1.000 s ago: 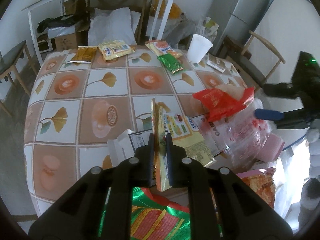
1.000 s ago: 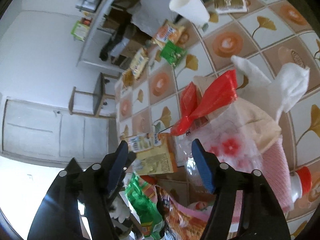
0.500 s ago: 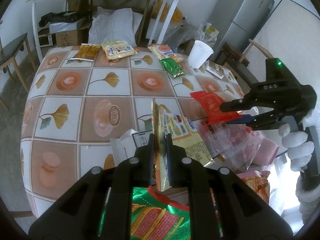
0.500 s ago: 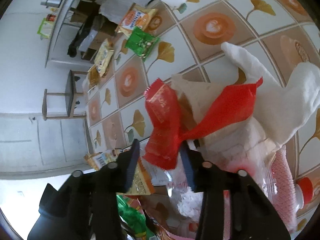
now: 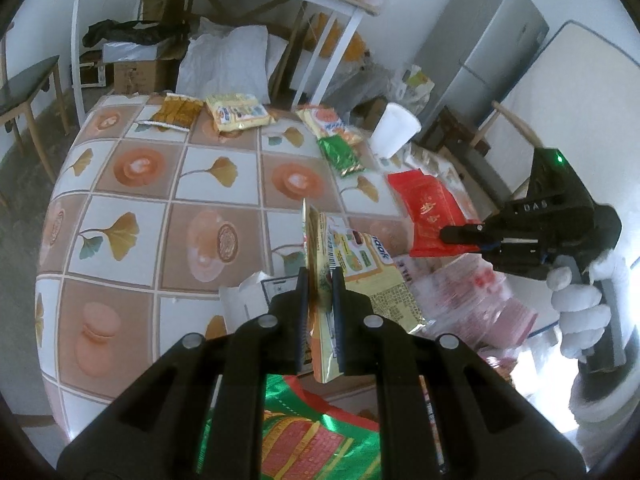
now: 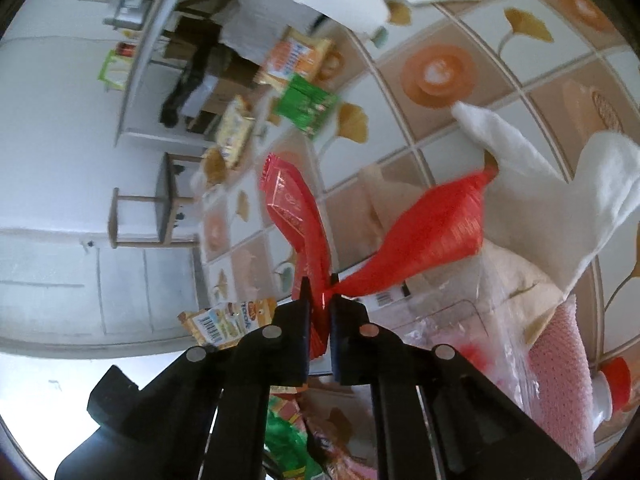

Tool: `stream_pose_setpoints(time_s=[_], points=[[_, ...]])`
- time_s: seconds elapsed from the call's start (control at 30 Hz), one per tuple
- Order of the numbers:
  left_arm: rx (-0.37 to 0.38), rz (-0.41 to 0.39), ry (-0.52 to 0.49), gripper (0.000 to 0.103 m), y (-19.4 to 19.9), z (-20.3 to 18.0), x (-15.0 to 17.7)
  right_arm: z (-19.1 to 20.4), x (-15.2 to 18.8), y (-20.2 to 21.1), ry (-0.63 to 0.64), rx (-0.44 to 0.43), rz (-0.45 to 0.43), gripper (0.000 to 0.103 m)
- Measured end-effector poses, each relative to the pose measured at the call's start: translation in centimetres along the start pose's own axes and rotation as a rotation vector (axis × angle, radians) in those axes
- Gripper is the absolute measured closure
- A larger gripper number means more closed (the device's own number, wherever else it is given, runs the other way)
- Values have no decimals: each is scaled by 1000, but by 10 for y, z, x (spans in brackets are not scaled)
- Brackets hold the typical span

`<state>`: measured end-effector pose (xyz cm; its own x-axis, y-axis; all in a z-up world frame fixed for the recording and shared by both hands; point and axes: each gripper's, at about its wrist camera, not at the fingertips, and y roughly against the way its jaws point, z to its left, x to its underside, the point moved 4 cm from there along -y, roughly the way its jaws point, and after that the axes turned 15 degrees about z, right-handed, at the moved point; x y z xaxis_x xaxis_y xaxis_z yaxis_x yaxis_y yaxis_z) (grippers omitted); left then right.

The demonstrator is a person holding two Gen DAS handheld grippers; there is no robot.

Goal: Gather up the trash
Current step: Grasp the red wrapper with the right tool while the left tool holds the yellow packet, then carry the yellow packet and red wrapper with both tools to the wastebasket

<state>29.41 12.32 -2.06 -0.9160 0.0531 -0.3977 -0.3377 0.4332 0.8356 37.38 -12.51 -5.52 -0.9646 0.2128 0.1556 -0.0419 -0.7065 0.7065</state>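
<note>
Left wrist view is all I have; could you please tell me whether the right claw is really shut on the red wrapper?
Observer: Yes. The right wrist view shows the right claw shut on the red wrapper, pinching it at its twisted middle.
Operator: Thank you. Does anything lie beyond it?
Observer: A white cloth lies on the table just past the wrapper's far end.
Operator: Anything nearer?
Observer: A red-capped bottle lies beside a pink cloth.
</note>
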Motion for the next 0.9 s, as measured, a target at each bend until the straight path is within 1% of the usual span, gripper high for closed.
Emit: stream_pose_setpoints(time_s=[0.2, 0.33, 0.47, 0.53, 0.7, 0.73, 0.9], points=[[19, -91, 13, 93, 34, -8, -3, 26, 21, 37, 107, -55, -63, 96], [23, -157, 6, 93, 60, -21, -3, 40, 42, 70, 191, -94, -122, 96], [34, -214, -4, 93, 85, -41, 0, 44, 66, 101, 237, -124, -175, 96], [43, -232, -11, 93, 93, -47, 1, 43, 77, 120, 252, -139, -208, 96], [78, -272, -42, 93, 113, -79, 8, 30, 107, 163, 267, -158, -293, 96], [84, -276, -47, 93, 116, -81, 9, 26, 113, 170, 268, -160, -310, 96], [122, -275, -103, 93, 119, -120, 13, -3, 145, 202, 252, -153, -395, 96]])
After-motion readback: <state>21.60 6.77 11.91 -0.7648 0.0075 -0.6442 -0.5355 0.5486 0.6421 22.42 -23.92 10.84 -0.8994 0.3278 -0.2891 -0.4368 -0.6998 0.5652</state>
